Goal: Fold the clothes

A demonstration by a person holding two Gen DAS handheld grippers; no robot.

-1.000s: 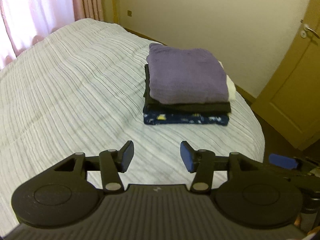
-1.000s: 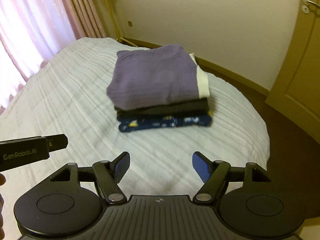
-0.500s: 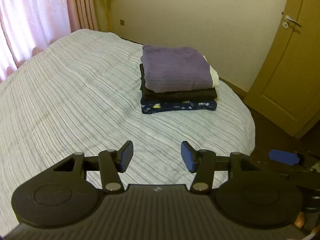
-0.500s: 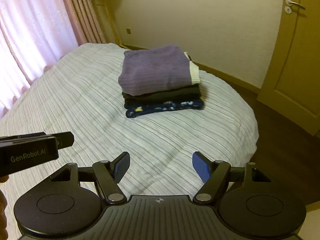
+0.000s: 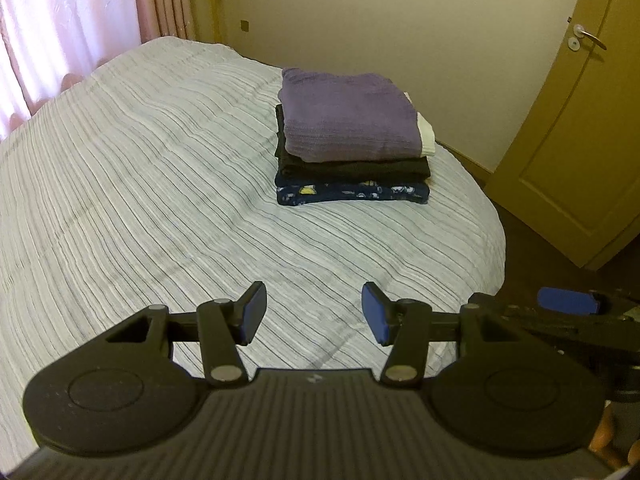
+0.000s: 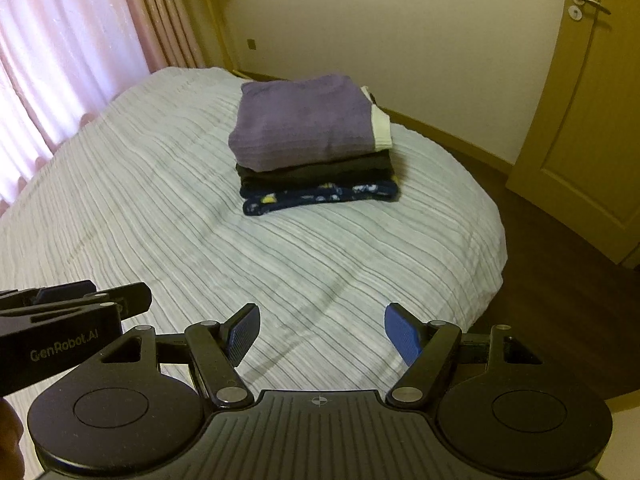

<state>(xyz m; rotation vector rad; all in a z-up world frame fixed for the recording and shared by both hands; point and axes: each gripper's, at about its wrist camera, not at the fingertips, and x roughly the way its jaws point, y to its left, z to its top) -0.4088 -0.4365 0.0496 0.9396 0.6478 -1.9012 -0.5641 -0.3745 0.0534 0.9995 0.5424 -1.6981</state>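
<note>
Three folded garments sit in one neat stack [image 5: 352, 144] on the bed [image 5: 160, 200], up toward its far right corner, close to the right edge. On top, a purple knit [image 6: 304, 120] with a cream band [image 6: 381, 128] showing along its right side. Under it, a black piece [image 5: 352, 168], and at the bottom a navy printed fleece [image 6: 320, 198] lying right on the white striped bedspread.

Now the grippers: the left gripper [image 5: 314, 312] hangs over the near part of the bed, jaws spread wide, blue pads facing each other with only bedspread showing between them. Nothing held. The right gripper [image 6: 320, 332] is alongside it, over the near right edge of the bed, jaws spread wider, also with nothing in them. Both are well apart from the stack, angled down at the covers.

From the right wrist view, the left tool's black body pokes in at the lower left; from the left wrist view, one blue pad of the right gripper peeks in at the far right.

Around the bed: pink curtains [image 6: 72, 60] along the left side, a cream wall [image 5: 400, 20] beyond the far end, a tan door [image 6: 592, 120] with a silver handle on the right, dark floor below it.
</note>
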